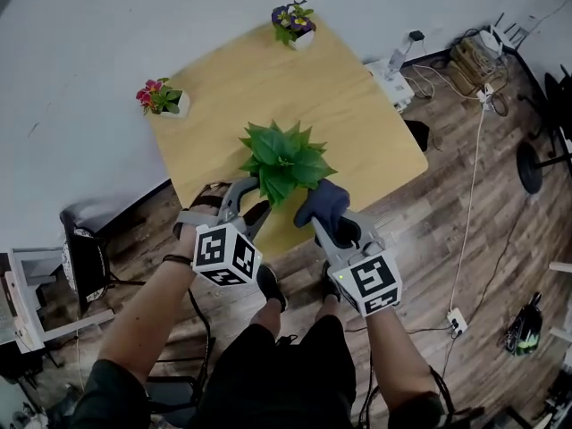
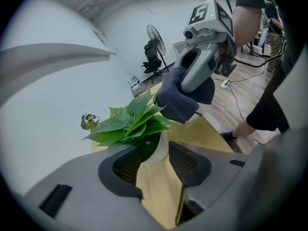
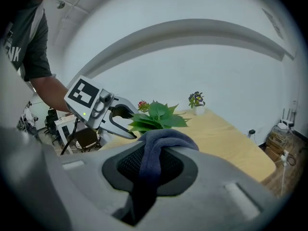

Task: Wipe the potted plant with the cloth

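Plain white wall, wood-look floor with cables lying about, and a square light-wood table where it's all happening. Biggest thing on it is the leafy green potted plant, sitting close to the near edge right in front of the person. The left gripper is down at the plant's base with its jaws spread wide, and its own view shows the white pot in the gap between the pads, not squeezed as far as I can see. The right gripper is clamped on a dark blue cloth, which hangs just beside the leaves on the other side. Two small flower pots, pink and purple, sit well away at the far corners. My read: this is the setup just ahead of the wiping. Next up would be closing gently on the pot to steady it, then laying the cloth on a leaf and stroking lightly so nothing bends.
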### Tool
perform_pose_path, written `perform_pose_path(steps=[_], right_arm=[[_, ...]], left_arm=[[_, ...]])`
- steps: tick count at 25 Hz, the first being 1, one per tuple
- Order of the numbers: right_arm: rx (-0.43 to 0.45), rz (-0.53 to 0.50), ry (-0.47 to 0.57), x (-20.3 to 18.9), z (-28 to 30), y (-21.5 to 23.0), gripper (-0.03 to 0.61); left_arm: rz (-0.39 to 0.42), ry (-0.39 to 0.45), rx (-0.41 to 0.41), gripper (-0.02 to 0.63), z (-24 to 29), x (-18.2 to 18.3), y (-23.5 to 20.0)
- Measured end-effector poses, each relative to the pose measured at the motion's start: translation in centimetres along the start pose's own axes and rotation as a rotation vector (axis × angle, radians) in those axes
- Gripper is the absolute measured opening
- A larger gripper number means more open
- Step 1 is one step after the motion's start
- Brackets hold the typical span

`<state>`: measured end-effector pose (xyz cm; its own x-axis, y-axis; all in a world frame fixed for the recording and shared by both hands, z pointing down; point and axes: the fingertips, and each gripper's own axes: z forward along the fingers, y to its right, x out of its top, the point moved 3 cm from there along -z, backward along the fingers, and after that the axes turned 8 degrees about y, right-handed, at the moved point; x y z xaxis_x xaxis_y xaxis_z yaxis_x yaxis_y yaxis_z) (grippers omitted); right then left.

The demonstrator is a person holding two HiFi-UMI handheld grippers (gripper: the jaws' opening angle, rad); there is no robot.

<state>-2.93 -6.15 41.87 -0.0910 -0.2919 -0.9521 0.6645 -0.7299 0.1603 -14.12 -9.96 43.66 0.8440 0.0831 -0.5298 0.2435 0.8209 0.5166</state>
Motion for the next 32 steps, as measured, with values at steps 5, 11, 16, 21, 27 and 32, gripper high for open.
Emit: perform_pose_path(steps=[5, 11, 16, 21, 27, 32], right_arm=[[0.04, 0.02, 0.003, -0.8, 2.4, 0.2, 0.055], [0.051, 0.022, 0.059, 0.5, 3.3, 0.0, 0.055], [0.042, 0.034, 0.065, -0.1, 4.5, 0.3, 0.055], [0.029, 0.03, 0.05, -1.3, 5.8, 1.0, 0.055], [0.025, 0.036, -0.049, -3.9, 7.6, 1.5, 0.055], [0.034, 0.04, -0.164, -5.5, 8.5, 1.4, 0.055]], left_arm=[[0.037, -0.028, -0.066, 0.176, 1.6, 0.5, 0.0], [-0.011, -0.004, -0.085, 0.099, 1.8, 1.7, 0.1], [0.028, 0.013, -0.131, 0.041, 2.4, 1.6, 0.3], [-0.086, 0.042, -0.242, 0.014, 2.7, 1.7, 0.0], [-0.05, 0.039, -0.343, 0.012, 2.4, 1.0, -0.2], [0.004, 0.02, -0.413, 0.014, 1.7, -0.6, -1.4]])
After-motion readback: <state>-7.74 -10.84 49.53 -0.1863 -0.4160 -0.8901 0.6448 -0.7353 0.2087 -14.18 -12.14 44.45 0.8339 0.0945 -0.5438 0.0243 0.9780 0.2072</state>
